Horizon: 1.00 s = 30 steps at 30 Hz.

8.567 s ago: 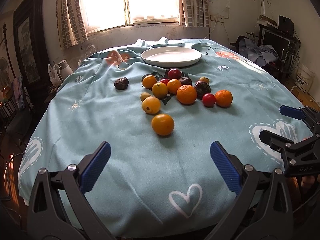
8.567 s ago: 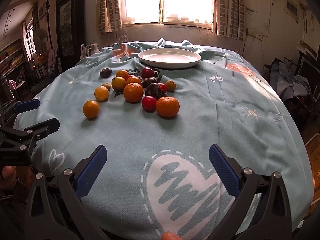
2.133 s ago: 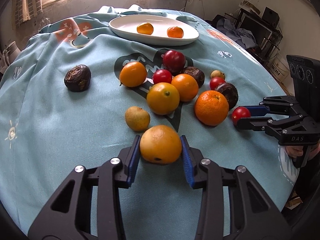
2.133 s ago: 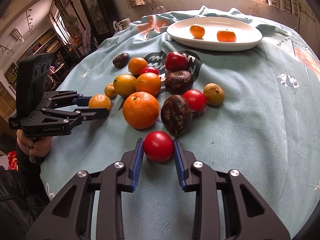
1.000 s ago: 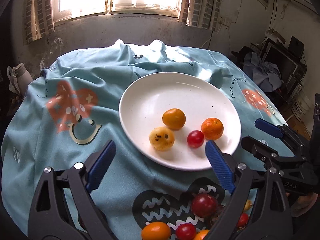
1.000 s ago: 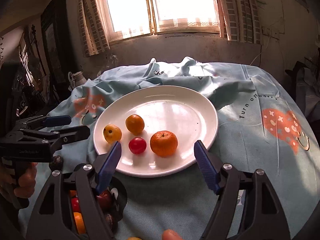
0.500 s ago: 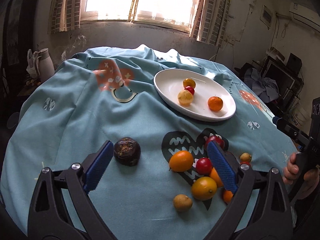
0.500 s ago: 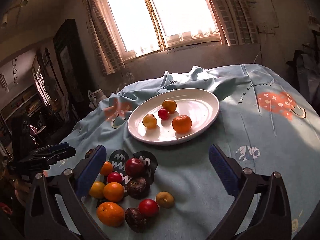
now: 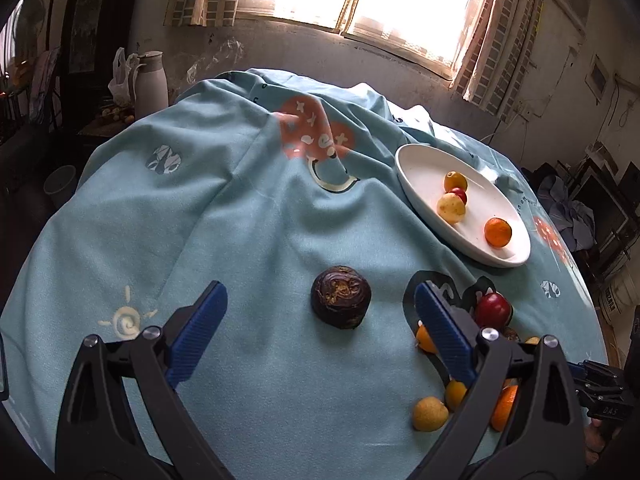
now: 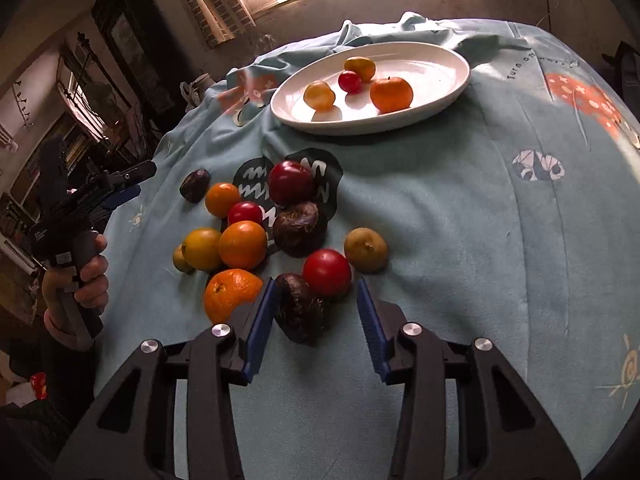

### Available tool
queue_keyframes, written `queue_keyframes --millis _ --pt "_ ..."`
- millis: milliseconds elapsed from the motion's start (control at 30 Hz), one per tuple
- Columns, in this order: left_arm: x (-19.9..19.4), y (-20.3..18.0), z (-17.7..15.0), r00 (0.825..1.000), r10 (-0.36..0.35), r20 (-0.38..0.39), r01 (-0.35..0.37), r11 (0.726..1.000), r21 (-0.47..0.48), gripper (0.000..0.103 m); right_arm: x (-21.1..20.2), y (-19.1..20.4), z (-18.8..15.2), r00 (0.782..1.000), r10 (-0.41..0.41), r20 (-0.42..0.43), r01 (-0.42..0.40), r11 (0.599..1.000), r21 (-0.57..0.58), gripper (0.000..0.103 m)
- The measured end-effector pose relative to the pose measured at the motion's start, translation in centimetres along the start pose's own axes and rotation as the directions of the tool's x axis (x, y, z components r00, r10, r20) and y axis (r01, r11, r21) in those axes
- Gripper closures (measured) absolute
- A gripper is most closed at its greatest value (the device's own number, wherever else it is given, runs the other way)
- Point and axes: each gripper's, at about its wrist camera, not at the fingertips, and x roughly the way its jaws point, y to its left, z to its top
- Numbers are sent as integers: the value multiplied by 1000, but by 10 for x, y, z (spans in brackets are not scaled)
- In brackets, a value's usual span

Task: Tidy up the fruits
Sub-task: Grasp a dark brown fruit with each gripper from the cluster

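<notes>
In the left wrist view, the left gripper point(image 9: 318, 320) has its jaws spread wide and holds nothing; a lone dark wrinkled fruit point(image 9: 341, 302) lies on the blue tablecloth point(image 9: 200, 208) between and just ahead of the blue pads. The white plate point(image 9: 416, 172) sits toward the far right edge of the table and carries four small fruits, among them an orange mandarin point(image 9: 497, 232). In the right wrist view, the right gripper point(image 10: 316, 312) is also spread, empty, and its pads stand on both sides of a second dark fruit point(image 10: 302, 308), the left pad very close, the right one apart. A red fruit point(image 10: 327, 272) touches it from behind. The other loose fruits lie in a cluster near the table's middle.
</notes>
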Motion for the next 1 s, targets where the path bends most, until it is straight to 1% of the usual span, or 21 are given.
queue_keyframes --millis 133,200,267,333,367,433,467,533,600,633,667,700,767,867,1000 --pt "4 -2 -1 1000 0 -19 1 1000 3 7 5 1 -3 1000 12 -27 -12 1000 3 61" --pt "4 -3 -2 1000 3 -18 -3 1000 8 7 10 0 -4 997 42 -60 -41 999 24 63" --pt "5 -3 -2 1000 6 -16 -6 1000 9 7 15 0 -6 995 54 -84 -51 998 33 67" --pt "7 -4 -3 1000 2 -23 -2 1000 16 7 19 0 -8 993 68 -97 -65 997 40 77" --pt "9 -6 -4 1000 4 -31 -3 1000 26 7 19 0 -8 992 81 -95 -77 996 44 79" --pt "15 -12 -7 999 19 -43 -16 998 67 8 17 2 -8 993 77 -91 -74 997 33 80" --pt "17 -15 -8 999 29 -46 -25 996 89 12 16 2 -9 993 77 -90 -75 997 33 80" --pt "24 -21 -9 998 23 -61 -16 992 124 19 15 0 -9 992 90 -92 -87 995 40 80" --pt "35 -27 -10 995 25 -91 -10 987 162 35 10 -3 -7 989 123 -83 -118 991 61 80" --pt "41 -29 -11 994 32 -107 -12 984 177 39 7 -4 -6 989 134 -69 -129 989 70 80" --pt "46 -30 -11 992 37 -120 -14 982 188 47 3 -5 -6 990 133 -54 -129 989 71 80" --pt "50 -31 -11 991 38 -130 -12 981 193 50 0 -5 -5 991 126 -41 -123 990 68 80" --pt "55 -33 -10 990 53 -128 -26 978 205 50 -3 -6 -4 992 122 -26 -119 990 73 80" --pt "59 -32 -7 990 59 -128 -31 978 206 49 -3 -6 -3 992 124 -27 -122 989 78 80" --pt "72 -33 -7 985 88 -150 -53 974 221 48 -5 -6 -3 992 127 -23 -125 989 77 80"
